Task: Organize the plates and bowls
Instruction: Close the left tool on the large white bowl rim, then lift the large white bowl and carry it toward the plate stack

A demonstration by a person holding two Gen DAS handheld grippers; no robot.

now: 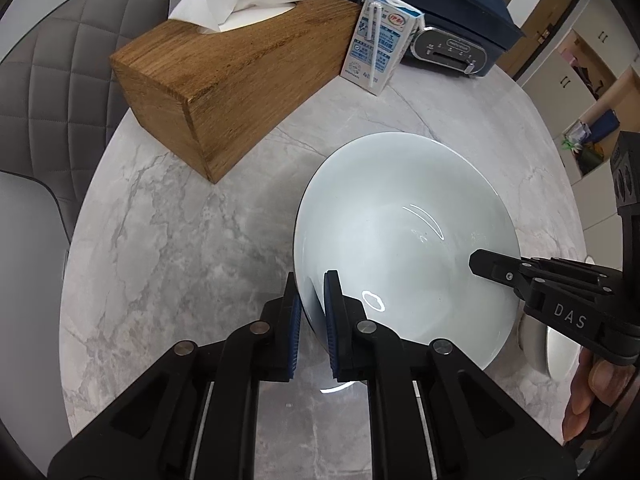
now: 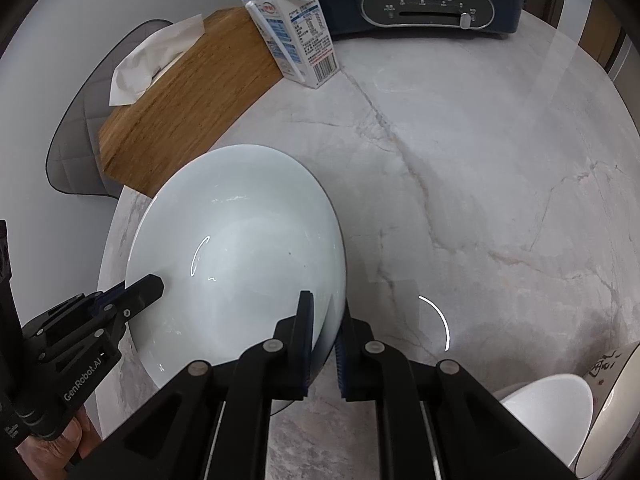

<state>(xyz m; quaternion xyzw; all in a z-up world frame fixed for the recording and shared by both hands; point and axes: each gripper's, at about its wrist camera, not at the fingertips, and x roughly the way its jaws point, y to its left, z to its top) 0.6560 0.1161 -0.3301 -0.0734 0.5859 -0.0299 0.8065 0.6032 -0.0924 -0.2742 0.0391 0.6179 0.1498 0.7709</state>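
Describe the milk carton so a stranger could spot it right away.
On the marble table, look between the wooden tissue box and the dark blue appliance. The milk carton stands upright there, the only small blue-and-white box, with a straw on its side.

On the table (image 1: 160,240) a bowl (image 1: 400,220) sits nearest; behind it to the left lies a tissue box (image 1: 224,80), with a milk carton (image 1: 380,44) beside its far end and an appliance (image 1: 448,12) behind.

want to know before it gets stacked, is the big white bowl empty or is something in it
Empty: the big white bowl shows only bare glazed inside with light reflections in both wrist views. The left gripper and right gripper clamp opposite rims.
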